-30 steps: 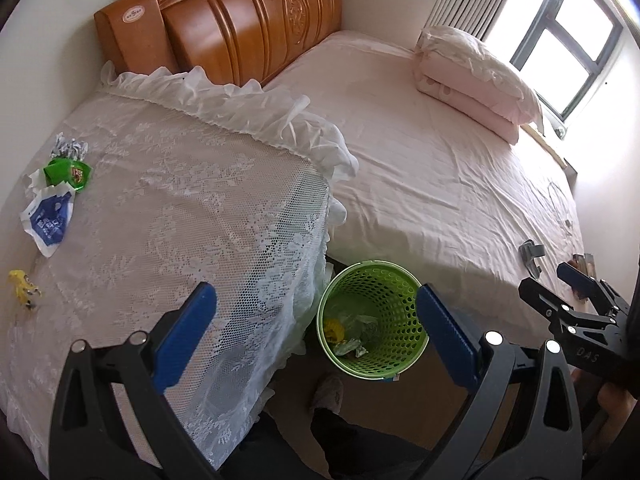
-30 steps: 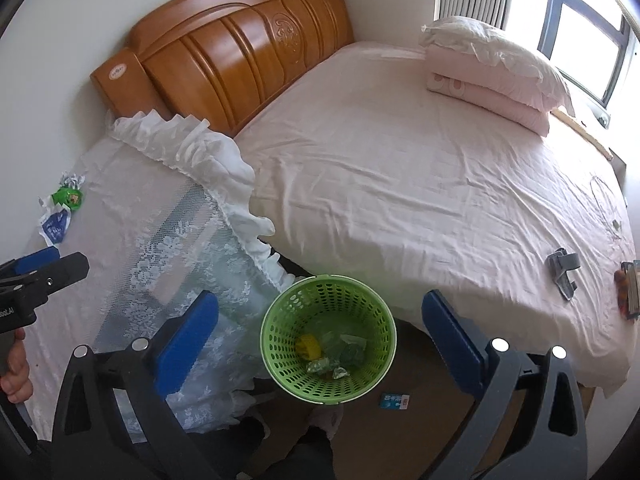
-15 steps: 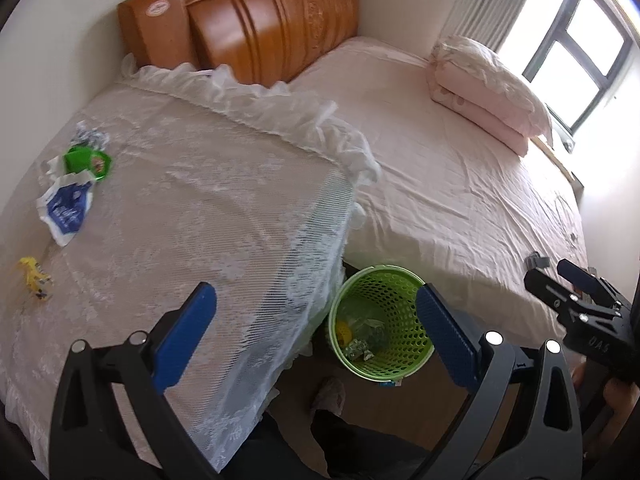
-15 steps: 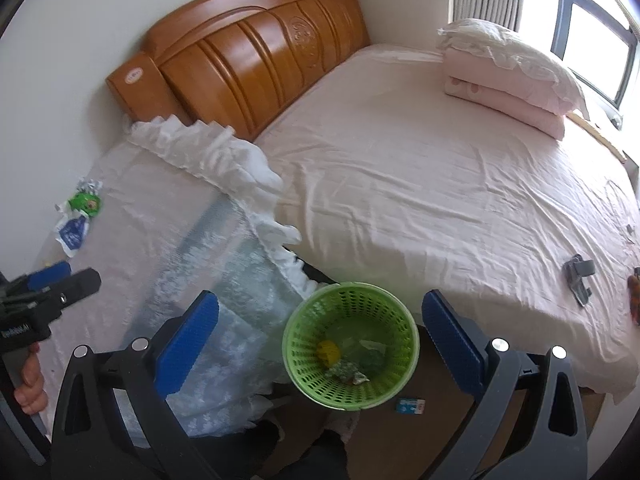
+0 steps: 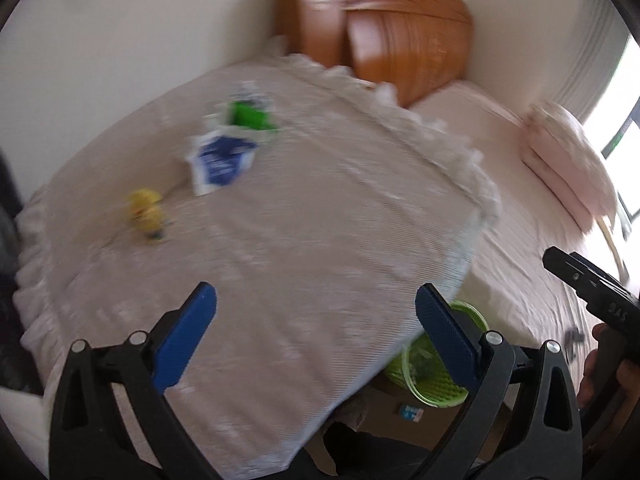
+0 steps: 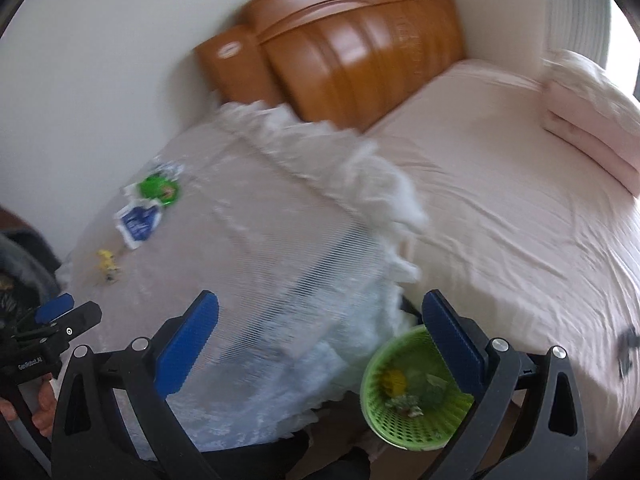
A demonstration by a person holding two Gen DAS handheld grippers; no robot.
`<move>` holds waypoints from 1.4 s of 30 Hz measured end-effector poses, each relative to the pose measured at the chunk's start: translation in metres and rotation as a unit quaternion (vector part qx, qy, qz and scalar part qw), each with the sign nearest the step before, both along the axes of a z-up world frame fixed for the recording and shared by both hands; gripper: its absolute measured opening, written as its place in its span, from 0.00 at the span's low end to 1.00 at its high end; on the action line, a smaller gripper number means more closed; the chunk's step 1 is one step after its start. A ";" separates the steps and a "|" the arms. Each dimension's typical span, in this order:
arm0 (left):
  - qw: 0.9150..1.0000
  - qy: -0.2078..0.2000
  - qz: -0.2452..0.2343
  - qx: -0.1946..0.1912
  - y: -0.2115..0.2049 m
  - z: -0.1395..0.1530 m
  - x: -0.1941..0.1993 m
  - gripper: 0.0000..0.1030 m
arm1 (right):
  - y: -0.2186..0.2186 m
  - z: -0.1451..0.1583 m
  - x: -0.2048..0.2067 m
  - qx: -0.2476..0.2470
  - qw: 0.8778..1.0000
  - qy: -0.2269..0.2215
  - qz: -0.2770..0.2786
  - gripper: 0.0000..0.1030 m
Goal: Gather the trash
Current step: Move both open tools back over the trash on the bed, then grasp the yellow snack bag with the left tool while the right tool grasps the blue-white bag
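Here our left claw (image 5: 316, 336) and right claw (image 6: 320, 336) gape empty over the lace-covered surface (image 5: 320, 240). Wrappers (image 5: 222, 158) lie ahead-left; the green basket (image 6: 412, 400) sits lower right, beside the bed (image 6: 500, 200).

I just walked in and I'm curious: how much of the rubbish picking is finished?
Some is done: the green basket on the floor already holds a few scraps. Nothing is in hand; the left tool and the right tool are both open and empty. Left on the lace cover: the green wrapper, the blue and white packet and a small yellow piece.
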State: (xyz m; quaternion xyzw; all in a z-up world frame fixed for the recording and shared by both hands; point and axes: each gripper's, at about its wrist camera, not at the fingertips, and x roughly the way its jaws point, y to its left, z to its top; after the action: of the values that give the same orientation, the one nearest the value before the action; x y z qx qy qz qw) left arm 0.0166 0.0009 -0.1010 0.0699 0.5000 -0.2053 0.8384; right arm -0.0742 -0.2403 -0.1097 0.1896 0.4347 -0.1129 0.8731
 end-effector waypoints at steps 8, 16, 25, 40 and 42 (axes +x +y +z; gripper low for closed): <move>0.995 -0.002 0.102 0.008 0.067 -0.015 0.043 0.92 | 0.048 0.001 0.045 -0.001 0.998 0.000 0.067 0.98; 0.988 0.009 0.156 0.017 0.095 -0.056 0.110 0.92 | 0.071 -0.006 0.064 0.009 0.997 0.016 0.081 0.98; 0.983 0.030 0.175 0.047 0.095 -0.095 0.160 0.69 | 0.093 -0.011 0.091 0.006 0.995 0.039 0.093 0.98; 0.982 0.047 0.179 0.024 0.122 -0.100 0.169 0.33 | 0.144 -0.017 0.149 0.099 0.991 0.040 0.084 0.98; 0.982 0.042 0.180 0.022 0.128 -0.095 0.167 0.33 | 0.154 -0.017 0.168 0.134 0.988 0.031 0.063 0.98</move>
State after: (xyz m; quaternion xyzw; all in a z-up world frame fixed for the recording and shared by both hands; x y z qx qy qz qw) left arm 0.1838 0.1289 -0.1955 -0.0115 0.5441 -0.0425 0.8379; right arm 0.0943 -0.0866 -0.1270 0.2736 0.4842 -0.0040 0.8311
